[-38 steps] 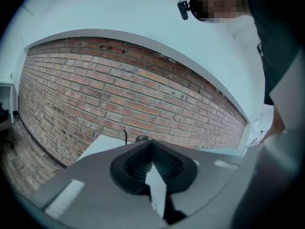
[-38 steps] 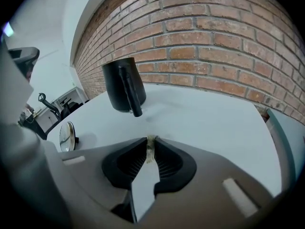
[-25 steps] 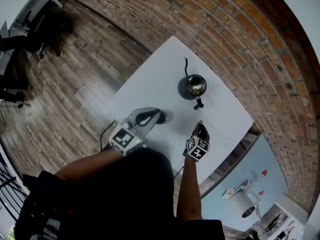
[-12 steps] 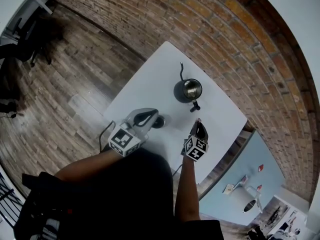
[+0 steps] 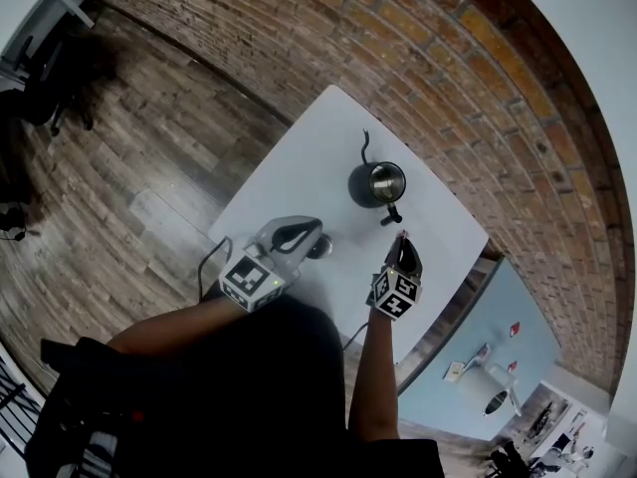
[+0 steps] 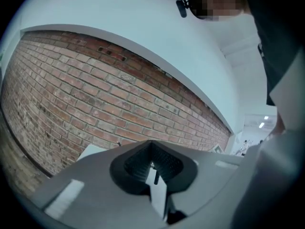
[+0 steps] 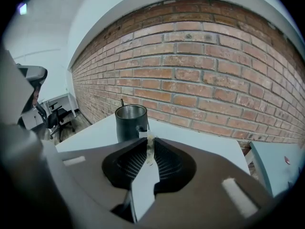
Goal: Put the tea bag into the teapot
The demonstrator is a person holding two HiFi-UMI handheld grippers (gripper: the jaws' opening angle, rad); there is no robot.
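Right gripper (image 5: 403, 239) has closed part of the gap to the teapot (image 5: 378, 182); left gripper (image 5: 317, 235) has barely shifted. Right jaws are clamped on the tea bag (image 7: 149, 149), a pale strip pinched between the pads. Teapot stands upright on the white table (image 5: 299, 167), mouth open, straight ahead of the right jaws and a little below them, handle toward them, thin spout toward the brick wall. Right hand is the nearer. Left jaws are closed, apparently on a small dark peg, likely the knob of the lid (image 5: 318, 250).

Head view shows the remaining gap and the lid off to the side. Right gripper view alone shows the pinch and the open rim lined up ahead.
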